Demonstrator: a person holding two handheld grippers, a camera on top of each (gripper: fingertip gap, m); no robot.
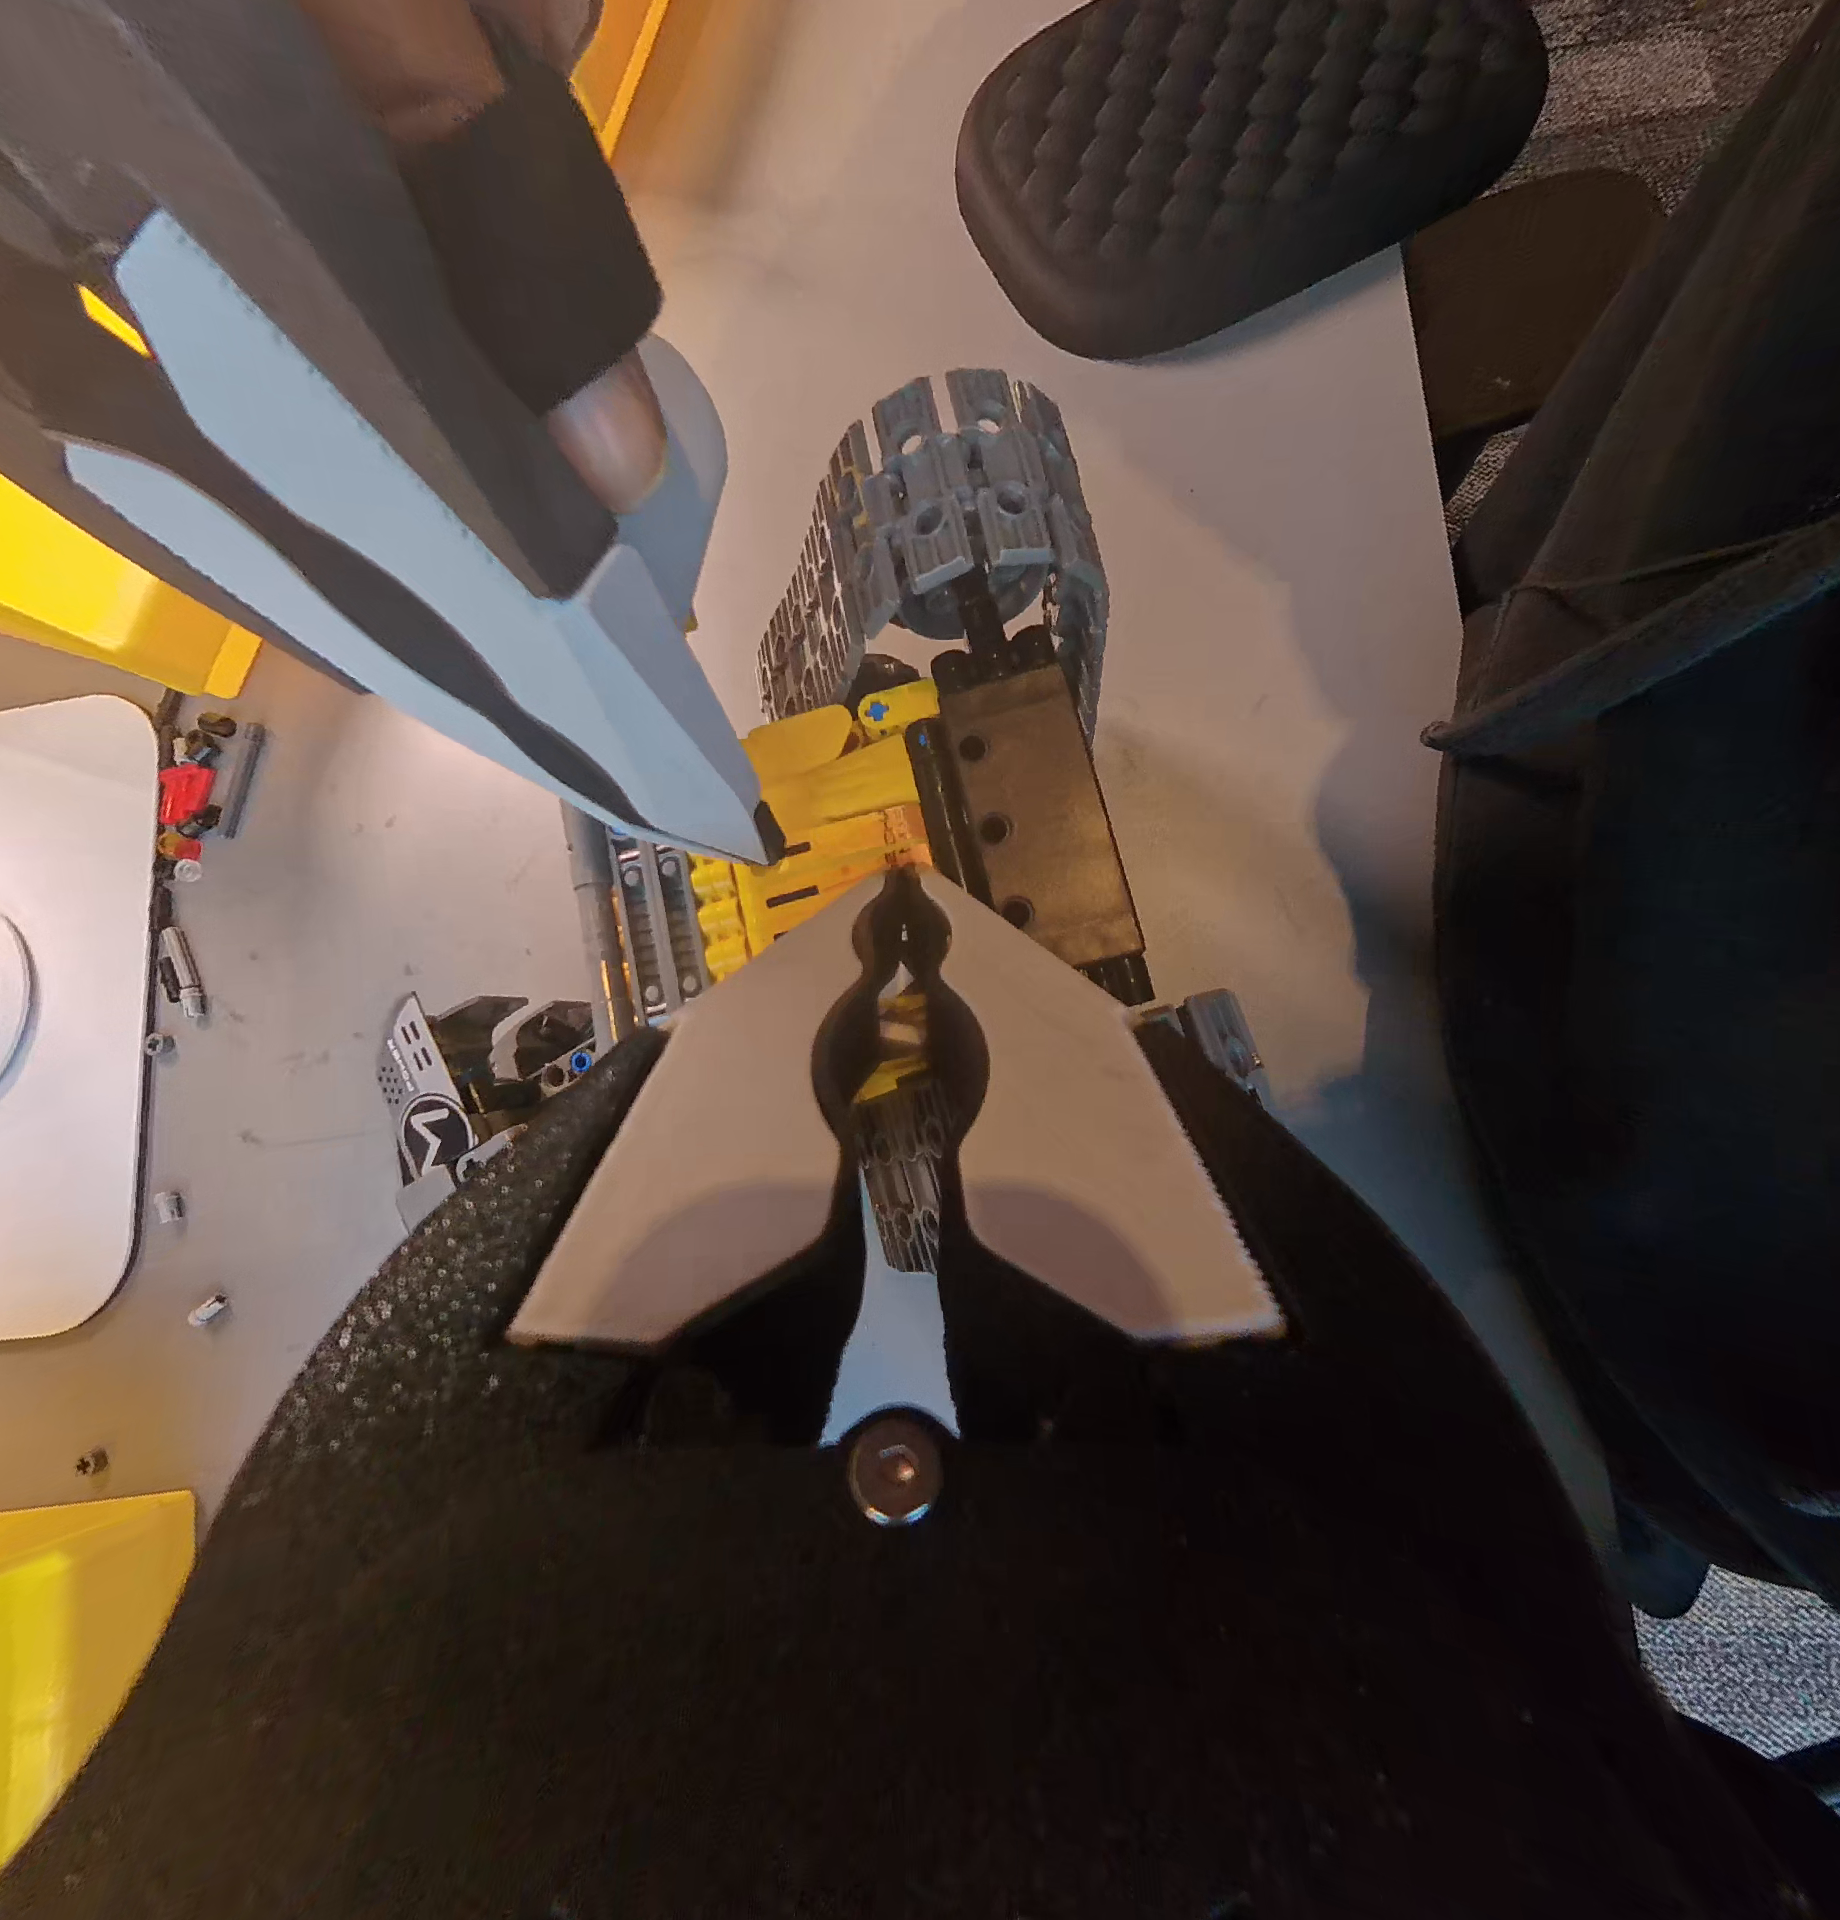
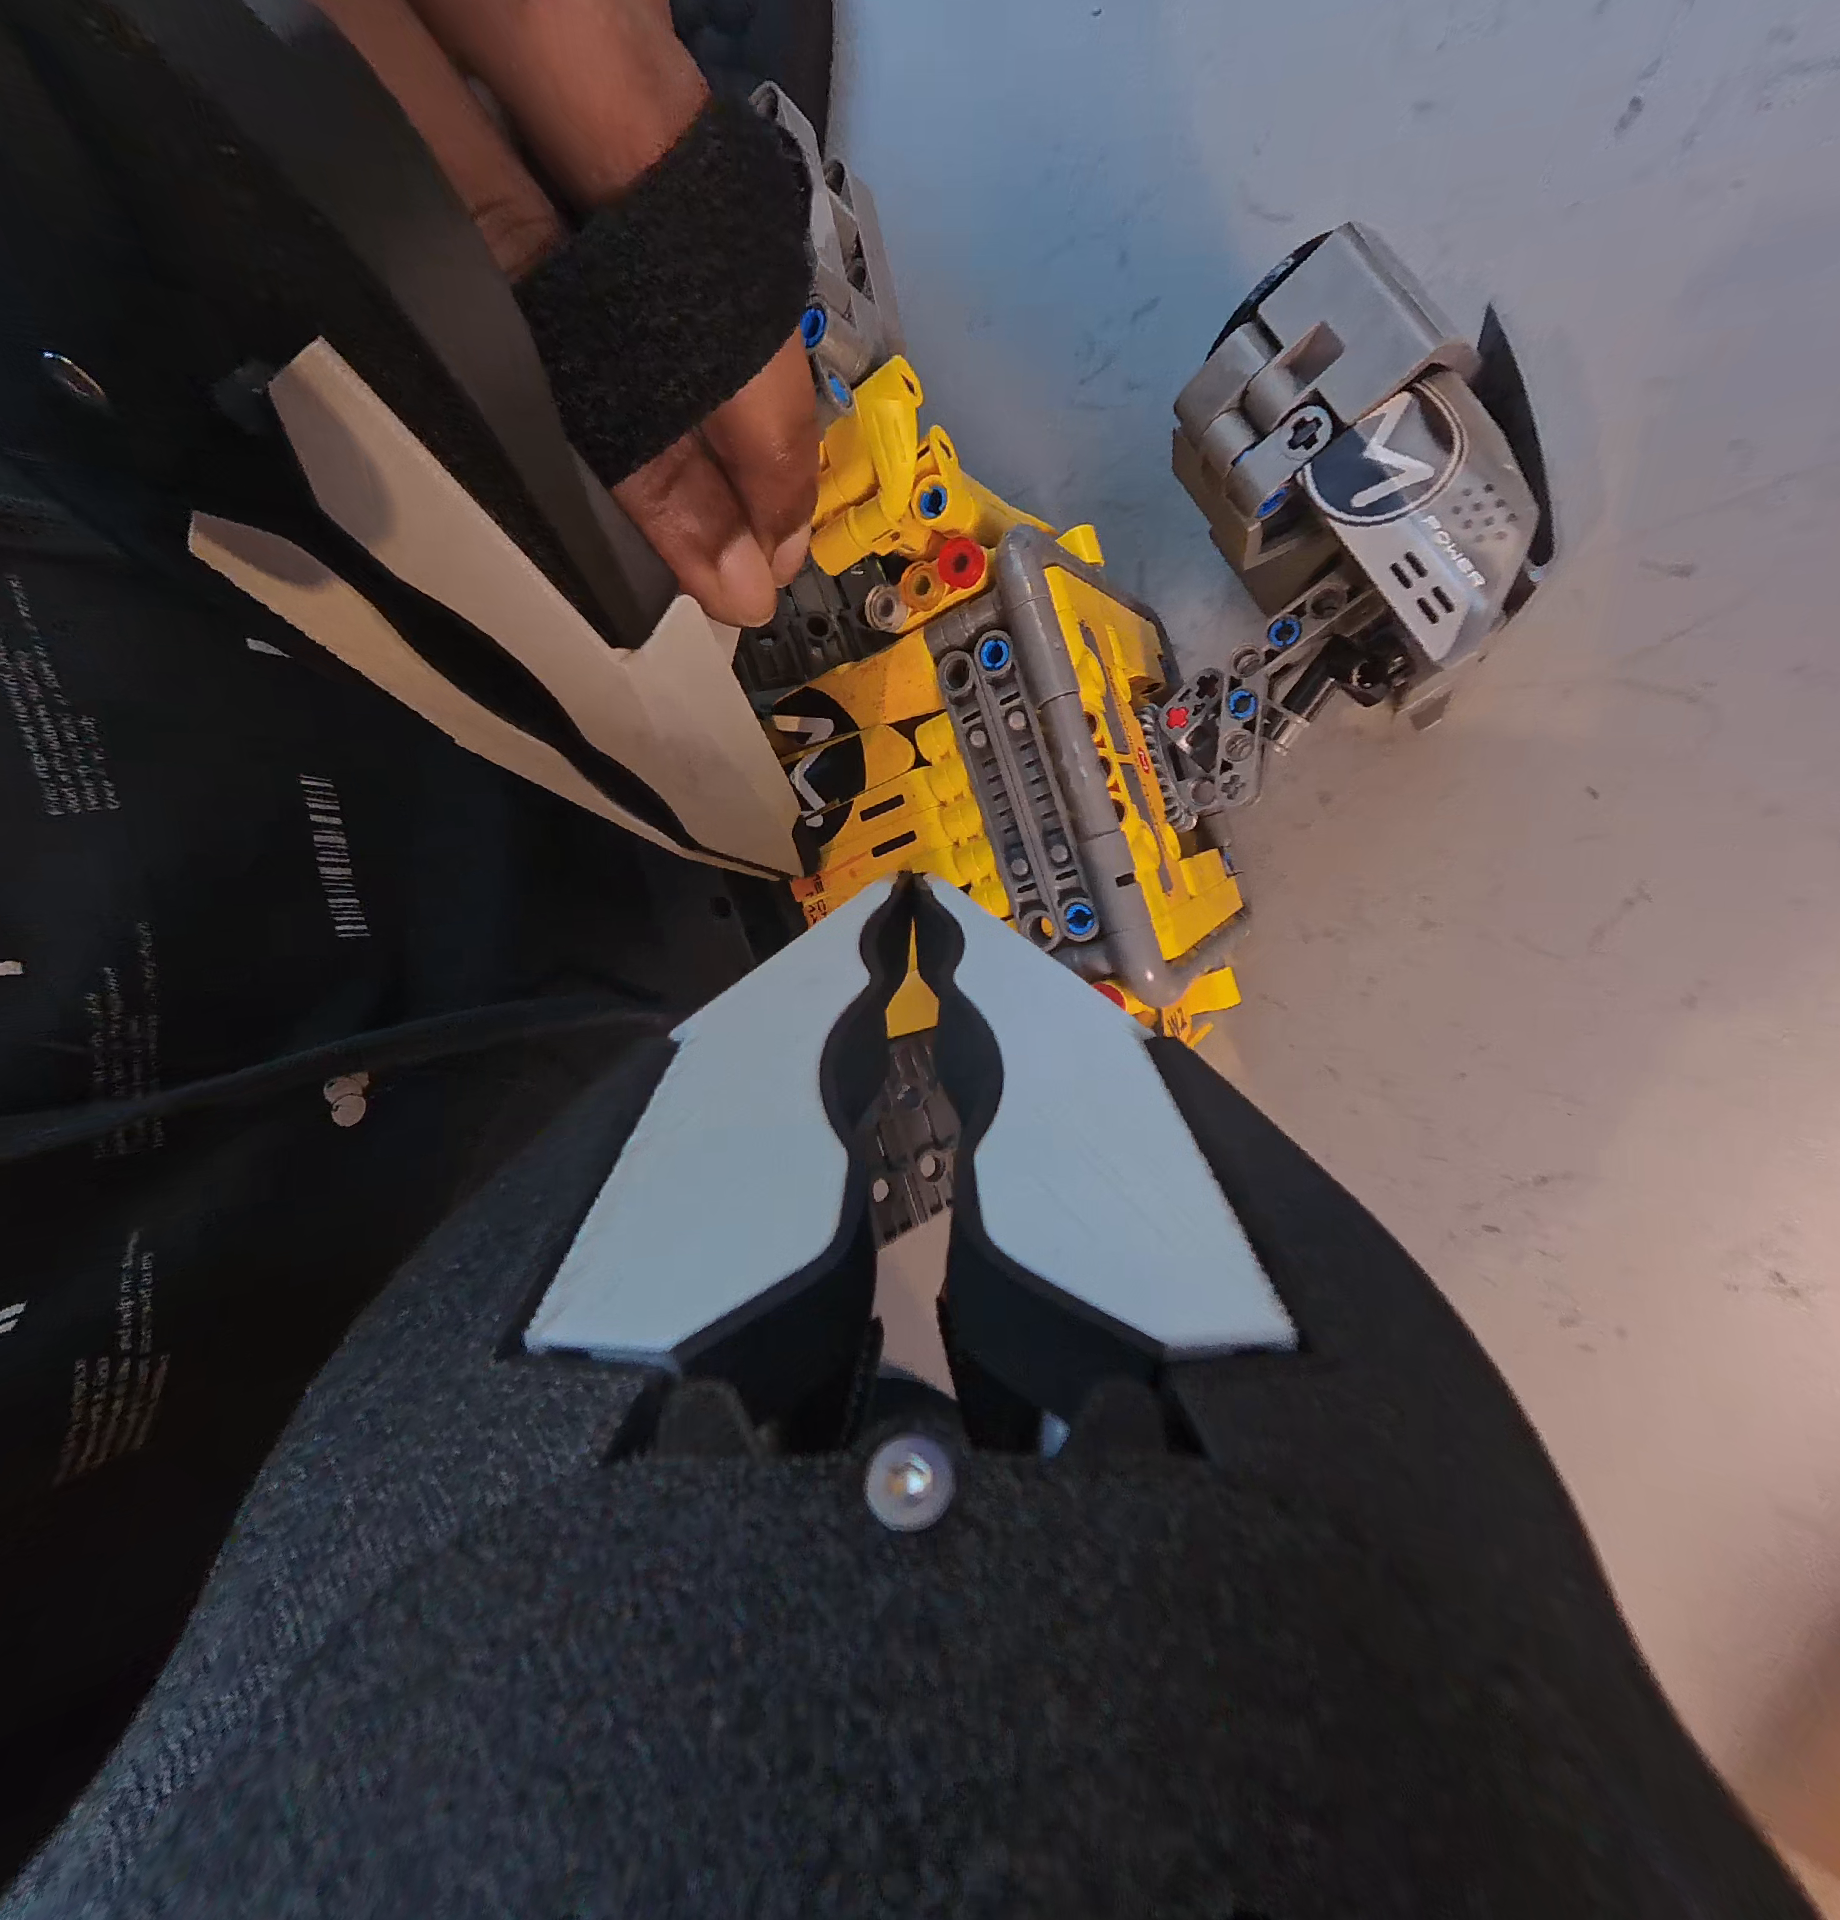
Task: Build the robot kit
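Observation:
A yellow toy-brick digger model [image 1: 822, 769] lies on the white table, with a grey track loop [image 1: 947, 520] and a black block [image 1: 1030, 821]. In the right wrist view its yellow body [image 2: 999, 821] carries grey beams, and a grey bucket [image 2: 1394, 499] sits on its arm. My left gripper [image 1: 900, 881] is shut, its tips pinching the edge of a yellow panel. My right gripper [image 2: 911, 883] is shut on the same yellow body from another side. Each gripper shows in the other's view, the right [image 1: 765, 831] and the left [image 2: 802, 862], tips close together.
A black chair seat [image 1: 1248, 166] stands beyond the table edge. Yellow bins [image 1: 64, 1662] and a white tray [image 1: 43, 1018] lie to the left, with small loose parts [image 1: 194, 790] between them. Dark clothing [image 2: 220, 935] fills one side. Bare table [image 2: 1518, 1143] lies right of the model. The grippers are tip to tip, or close to it.

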